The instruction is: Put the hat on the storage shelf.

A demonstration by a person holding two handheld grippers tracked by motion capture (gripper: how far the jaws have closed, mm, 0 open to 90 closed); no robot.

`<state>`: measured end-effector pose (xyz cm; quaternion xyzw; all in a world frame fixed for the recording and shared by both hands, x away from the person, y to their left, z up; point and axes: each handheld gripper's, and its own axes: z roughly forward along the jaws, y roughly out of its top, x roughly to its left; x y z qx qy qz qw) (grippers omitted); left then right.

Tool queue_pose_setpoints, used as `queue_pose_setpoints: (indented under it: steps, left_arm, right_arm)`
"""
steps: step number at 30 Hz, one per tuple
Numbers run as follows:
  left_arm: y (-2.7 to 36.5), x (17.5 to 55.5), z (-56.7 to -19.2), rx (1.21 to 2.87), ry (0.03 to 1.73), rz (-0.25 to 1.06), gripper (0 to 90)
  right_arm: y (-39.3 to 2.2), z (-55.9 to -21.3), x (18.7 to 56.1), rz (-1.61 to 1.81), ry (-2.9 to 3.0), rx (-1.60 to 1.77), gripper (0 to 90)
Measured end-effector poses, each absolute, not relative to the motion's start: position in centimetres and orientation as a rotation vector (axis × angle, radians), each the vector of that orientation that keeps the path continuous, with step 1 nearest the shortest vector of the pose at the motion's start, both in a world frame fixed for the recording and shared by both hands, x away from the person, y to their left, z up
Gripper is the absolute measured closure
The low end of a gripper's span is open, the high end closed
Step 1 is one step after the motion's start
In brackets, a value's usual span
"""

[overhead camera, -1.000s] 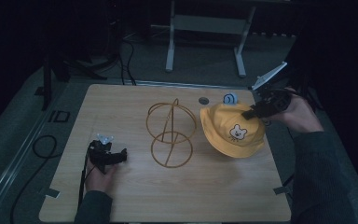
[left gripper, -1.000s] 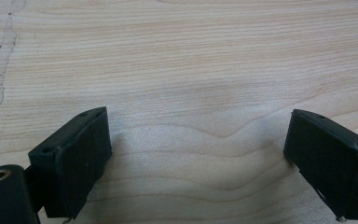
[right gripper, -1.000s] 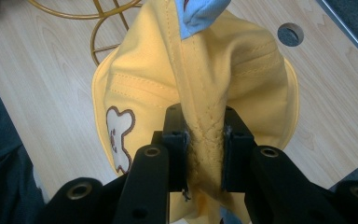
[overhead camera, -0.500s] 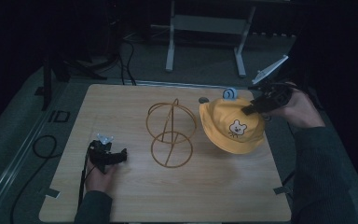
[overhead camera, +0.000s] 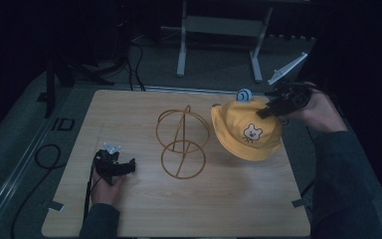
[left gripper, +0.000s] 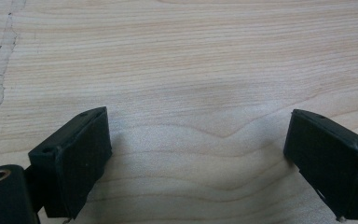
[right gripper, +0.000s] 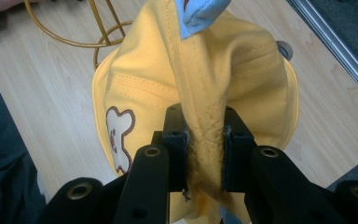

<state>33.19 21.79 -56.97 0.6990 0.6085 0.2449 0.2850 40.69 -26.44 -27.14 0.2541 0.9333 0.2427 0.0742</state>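
The right tool (right gripper: 204, 140) is clamped on a fold of the yellow fabric bucket hat with a bear face (overhead camera: 248, 132), at the wooden tabletop's (overhead camera: 219, 204) two o'clock. The left tool (left gripper: 200, 154), jaws spread with nothing between them, rests at eight o'clock. A gold wire hat stand (overhead camera: 181, 142) sits at centre.

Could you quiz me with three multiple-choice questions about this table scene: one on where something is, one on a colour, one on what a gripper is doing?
1. Where is the wire stand?
A. left of the hat
B. right of the hat
C. under the hat

2. What colour is the hat?
A. red
B. yellow
C. green

3. The right gripper is:
A. open over bare wood
B. lying on the table
C. clamped on hat fabric

Answers: 1 A, the high view shows it mid-table; 2 B, yellow with a bear patch; 3 C, fabric is pinched between its jaws.
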Motion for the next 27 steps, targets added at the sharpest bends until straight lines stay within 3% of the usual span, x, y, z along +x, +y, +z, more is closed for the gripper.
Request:
queue_pose_setpoints:
  steps: [27]
  left_arm:
    - [21.8, 33.2, -57.0, 1.87, 1.627, 0.656, 7.2]
  right_arm:
    - [-24.4, -24.8, 40.9, 0.764, 2.794, 0.702, 76.0]
